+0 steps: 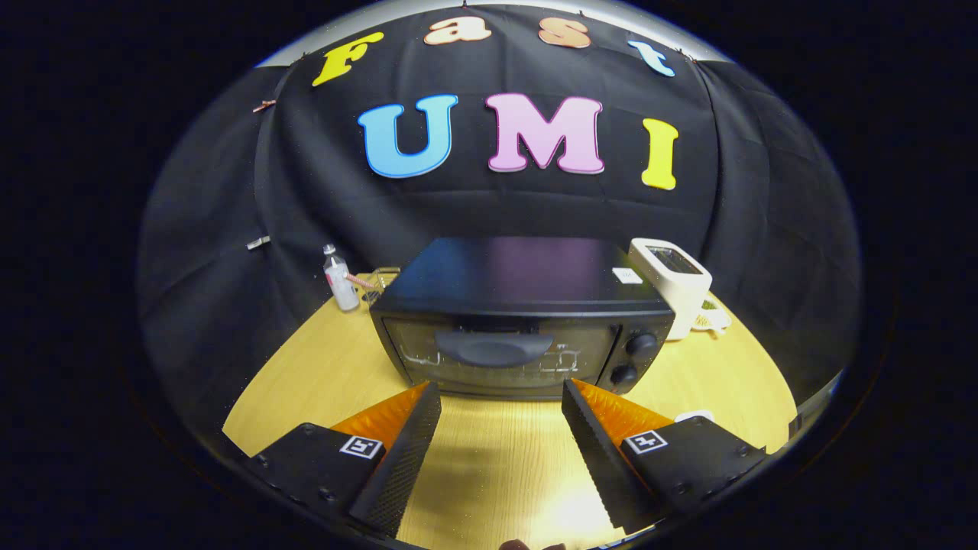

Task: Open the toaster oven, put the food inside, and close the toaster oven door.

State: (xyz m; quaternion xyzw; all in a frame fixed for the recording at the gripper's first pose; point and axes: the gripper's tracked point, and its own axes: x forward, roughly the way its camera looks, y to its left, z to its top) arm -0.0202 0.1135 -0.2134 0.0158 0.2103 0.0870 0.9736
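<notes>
- Two fingers of your gripper stand wide apart with nothing between them, over bare wooden table
- Just ahead of the fingertips sits the black toaster oven, its front facing you squarely and its glass door shut
- Across the upper part of that door runs the dark curved handle; through the glass you can make out a wire rack faintly
- To the right of the door you see two round knobs, the upper knob above the lower knob
- Behind the oven's right rear corner stands a white toaster, upright and close to the oven
- Off the oven's left rear corner stands a small clear bottle with a pale cap, near a wire basket that the oven partly hides
- Beside your right finger a small white object peeks out on the table; you cannot tell what it is
- Behind everything hangs the black cloth wall of the booth
</notes>
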